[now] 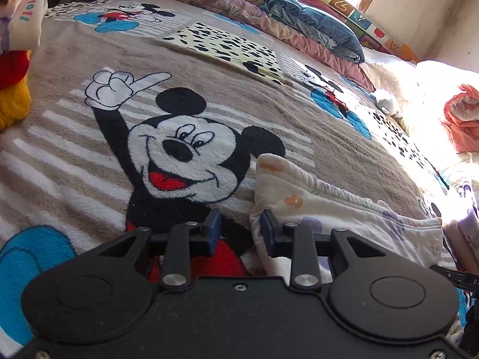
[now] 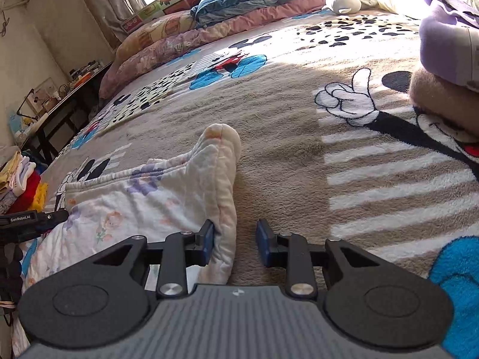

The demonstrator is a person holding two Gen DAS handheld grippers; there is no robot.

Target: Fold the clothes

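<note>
Lying rumpled on the blanket point(image 1: 74, 59) — floral white garment point(image 2: 155, 197), both grippers' fingers point(image 1: 213, 230) spread, unclamped.

Left wrist cam sits low, close over the Mickey blanket point(image 1: 89, 155), looking fwd past its own left gripper point(image 1: 239, 233) at the bottom of the frame, twd pillows at the top. Right wrist cam is just as low and close, right gripper point(image 2: 235, 245) at the bottom, facing pillows too. Both views share the white flowery cloth point(image 1: 323, 206) point(image 2: 155, 197): lower right in one, lower left in the other.
</note>
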